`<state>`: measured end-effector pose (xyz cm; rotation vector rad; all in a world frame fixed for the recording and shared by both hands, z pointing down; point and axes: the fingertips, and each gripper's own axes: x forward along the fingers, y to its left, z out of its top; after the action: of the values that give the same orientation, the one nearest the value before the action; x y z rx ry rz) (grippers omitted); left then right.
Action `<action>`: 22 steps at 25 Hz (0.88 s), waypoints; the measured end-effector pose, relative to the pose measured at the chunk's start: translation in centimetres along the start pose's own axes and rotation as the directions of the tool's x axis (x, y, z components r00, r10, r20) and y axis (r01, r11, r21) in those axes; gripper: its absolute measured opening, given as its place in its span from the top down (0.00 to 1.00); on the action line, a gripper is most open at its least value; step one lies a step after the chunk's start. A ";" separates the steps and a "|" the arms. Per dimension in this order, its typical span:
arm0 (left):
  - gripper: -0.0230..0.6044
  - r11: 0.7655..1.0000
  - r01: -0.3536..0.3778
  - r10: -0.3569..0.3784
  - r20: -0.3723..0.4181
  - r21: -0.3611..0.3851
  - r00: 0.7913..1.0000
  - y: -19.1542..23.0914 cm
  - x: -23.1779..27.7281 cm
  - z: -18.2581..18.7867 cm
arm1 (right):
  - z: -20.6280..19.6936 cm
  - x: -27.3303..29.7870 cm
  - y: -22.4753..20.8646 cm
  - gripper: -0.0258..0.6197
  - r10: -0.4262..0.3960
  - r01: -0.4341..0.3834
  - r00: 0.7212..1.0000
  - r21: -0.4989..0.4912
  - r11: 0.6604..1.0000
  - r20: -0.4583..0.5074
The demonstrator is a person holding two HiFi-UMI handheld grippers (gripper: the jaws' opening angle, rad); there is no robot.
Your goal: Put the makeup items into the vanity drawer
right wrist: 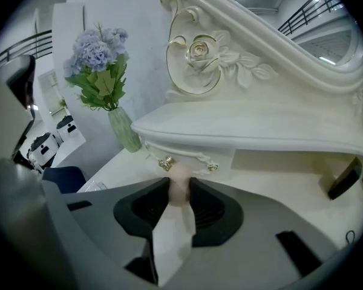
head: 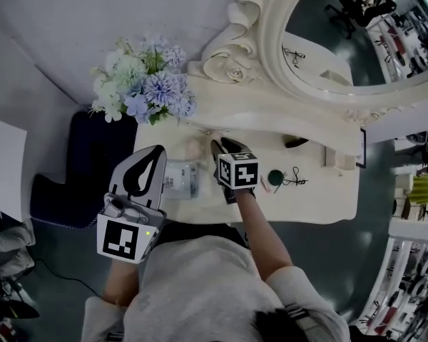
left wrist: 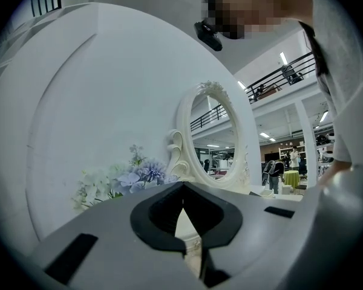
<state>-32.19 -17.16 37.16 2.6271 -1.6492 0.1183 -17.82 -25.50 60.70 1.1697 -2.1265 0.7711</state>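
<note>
My right gripper points down at the white vanity top, shut on a pale pink makeup item that fills the gap between its pads. Just beyond it is the small drawer front with two gold knobs. In the head view the right gripper is at the table's middle. More items lie on the top: a clear packet, a round green piece, a thin pink stick and a black item. My left gripper is held level off the table's left, shut and holding nothing.
An ornate white mirror rises behind the table. A vase of blue and white flowers stands at the back left. A black wire loop and a small white box sit to the right. A dark stool stands left of the table.
</note>
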 end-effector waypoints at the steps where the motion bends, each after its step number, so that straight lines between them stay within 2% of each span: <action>1: 0.94 1.000 0.003 -0.003 -0.002 0.000 1.000 -0.1 0.1 0.0 | 0.1 -0.2 0.1 0.79 0.005 -0.005 1.000 -0.001 1.000 0.009; 10: 0.94 1.000 0.016 -0.016 0.003 0.003 1.000 -0.8 0.5 0.3 | 1.8 -3.9 1.7 0.80 0.067 -0.067 0.990 -0.005 0.998 0.125; 22: 0.94 0.999 0.040 -0.041 0.018 0.007 0.999 -2.5 0.9 0.8 | 4.5 -9.1 2.9 0.80 0.130 -0.128 0.934 -0.029 0.991 0.332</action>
<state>-29.50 -16.94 36.48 2.6727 -1.6027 0.0985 -17.26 -22.65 50.56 1.2372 -2.5031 0.6569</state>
